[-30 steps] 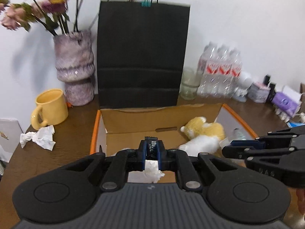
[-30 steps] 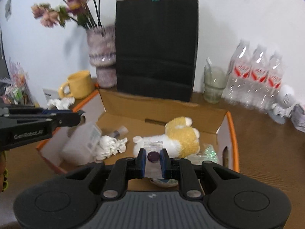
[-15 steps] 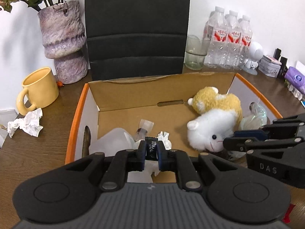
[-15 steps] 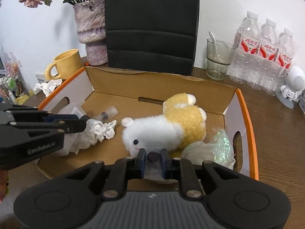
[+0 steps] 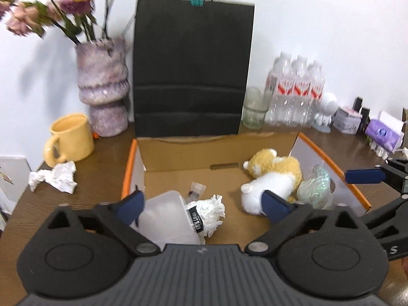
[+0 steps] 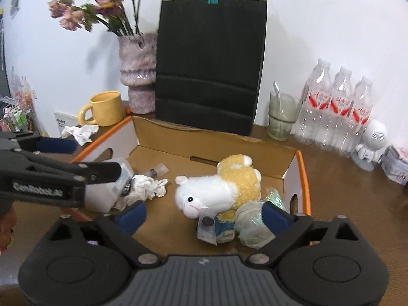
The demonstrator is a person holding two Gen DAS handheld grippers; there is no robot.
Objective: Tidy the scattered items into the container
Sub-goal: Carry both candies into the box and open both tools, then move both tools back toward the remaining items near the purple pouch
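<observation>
The open cardboard box (image 5: pixel 219 150) with orange rims (image 6: pixel 303 178) holds a white and yellow plush toy (image 5: pixel 272 178) (image 6: pixel 219 186), a crumpled tissue (image 5: pixel 211 211) (image 6: pixel 148 186), a translucent plastic tub (image 5: pixel 165 219), a small vial (image 6: pixel 158 170) and a glittery pouch (image 5: pixel 316 191). A small black clip (image 5: pixel 196 219) lies on the tissue. A small clear bag with a dark button (image 6: pixel 207 225) lies by the plush. My left gripper (image 5: pixel 201 204) is open and empty above the box. My right gripper (image 6: pixel 204 214) is open and empty above the bag.
A crumpled tissue (image 5: pixel 56 178) (image 6: pixel 81 132) lies on the wooden table left of the box, beside a yellow mug (image 5: pixel 68 137). Behind stand a purple vase (image 5: pixel 102 97), a black paper bag (image 5: pixel 191 71), a glass (image 6: pixel 280 117) and water bottles (image 6: pixel 336 112).
Both grippers opened and pulled back up. The left one let go of the black clip onto the tissue; the right one dropped the small clear bag beside the plush.
</observation>
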